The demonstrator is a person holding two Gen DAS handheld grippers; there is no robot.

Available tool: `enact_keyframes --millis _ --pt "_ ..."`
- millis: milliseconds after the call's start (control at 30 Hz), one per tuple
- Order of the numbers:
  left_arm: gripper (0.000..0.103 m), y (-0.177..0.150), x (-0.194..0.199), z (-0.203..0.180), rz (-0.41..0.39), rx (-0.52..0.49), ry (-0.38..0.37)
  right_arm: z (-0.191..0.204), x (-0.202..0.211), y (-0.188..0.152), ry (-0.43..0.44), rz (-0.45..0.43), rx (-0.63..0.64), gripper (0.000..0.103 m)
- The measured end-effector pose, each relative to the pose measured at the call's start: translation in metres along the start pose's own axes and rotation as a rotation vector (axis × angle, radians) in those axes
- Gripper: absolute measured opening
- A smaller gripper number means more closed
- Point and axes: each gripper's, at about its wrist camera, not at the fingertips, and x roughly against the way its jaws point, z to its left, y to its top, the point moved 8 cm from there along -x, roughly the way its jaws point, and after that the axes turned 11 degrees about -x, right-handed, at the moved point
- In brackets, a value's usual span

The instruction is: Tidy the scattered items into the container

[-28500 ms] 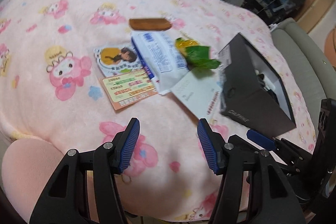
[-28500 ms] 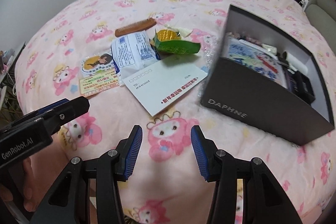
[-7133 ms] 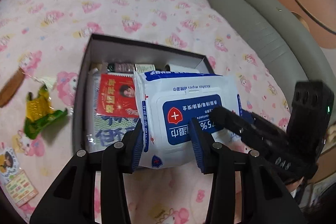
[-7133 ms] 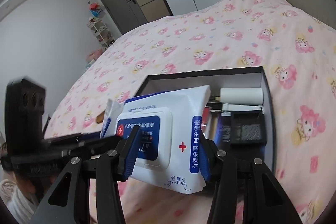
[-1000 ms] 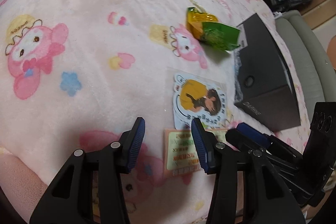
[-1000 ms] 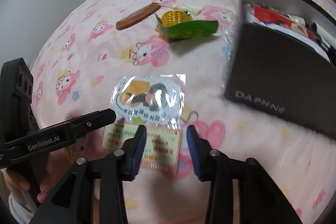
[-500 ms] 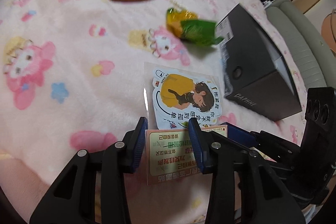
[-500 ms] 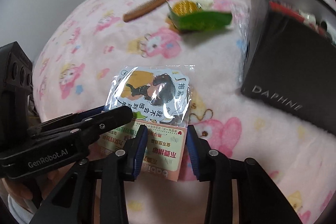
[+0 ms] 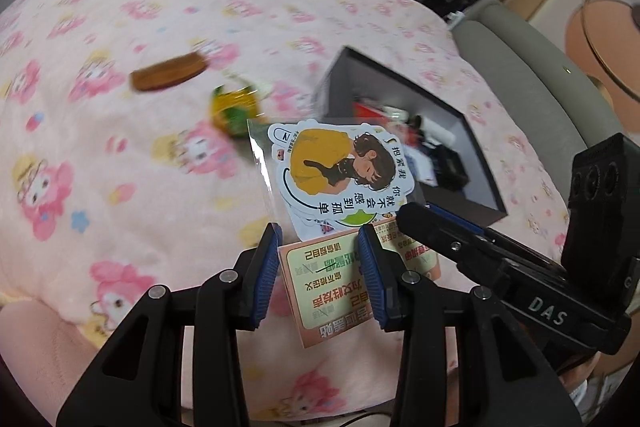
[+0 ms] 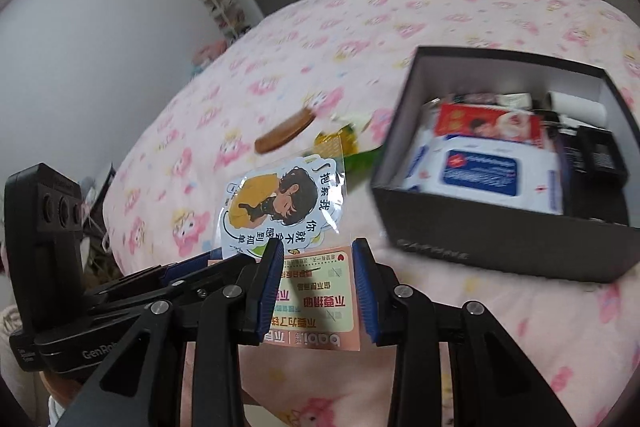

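A pink card (image 9: 332,283) with a clear sticker packet (image 9: 336,171) lying on its far end hangs above the pink blanket. My left gripper (image 9: 320,239) is shut on the card, its blue pads against the card's two side edges. My right gripper (image 10: 318,255) grips the same card (image 10: 316,307) from the other side, with the sticker packet (image 10: 280,203) sticking out ahead. Each gripper shows in the other's view: the right gripper (image 9: 416,217) and the left gripper (image 10: 192,267). The open black box (image 10: 500,239) stands just right of them, with a wipes pack (image 10: 480,171) inside.
A brown comb (image 9: 168,77) and a green-yellow snack packet (image 9: 234,107) lie on the blanket left of the box (image 9: 332,83). A grey sofa (image 9: 532,67) runs behind the bed on the right. The box holds several other items.
Both grippers narrowed onto the card on the blanket, then rose with it and the sticker packet. The box interior has come into view.
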Motion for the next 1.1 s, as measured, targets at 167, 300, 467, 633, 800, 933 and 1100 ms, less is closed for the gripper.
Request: enact_keyframes --millis 167,300,467,633,800,933,1100 --pt "0.039 0.024 -0.014 -0.037 -0.008 -0.06 -0.029 -0.03 0.022 0.018 -0.017 -0.047 -0.013 0.031" --pt "0.039 0.049 -0.03 -0.061 -0.017 -0.109 -0.05 -0.054 0.037 0.042 -0.022 -0.086 -0.013 0.031" --pt "0.039 0.079 -0.058 -0.088 -0.027 -0.15 -0.066 -0.079 0.048 0.08 -0.034 -0.121 0.01 0.031" --pt "0.039 0.102 -0.094 -0.112 -0.014 -0.179 -0.073 -0.112 0.046 0.112 -0.068 -0.14 0.03 0.031" --pt "0.04 0.106 -0.133 -0.126 0.033 -0.189 -0.054 -0.146 0.044 0.124 -0.086 -0.155 -0.015 0.031" --pt "0.04 0.102 -0.16 -0.135 0.072 -0.187 -0.052 -0.17 0.04 0.127 -0.098 -0.14 -0.046 0.031" --pt "0.04 0.09 -0.187 -0.141 0.143 -0.168 -0.071 -0.198 0.029 0.122 -0.122 -0.092 -0.111 0.031"
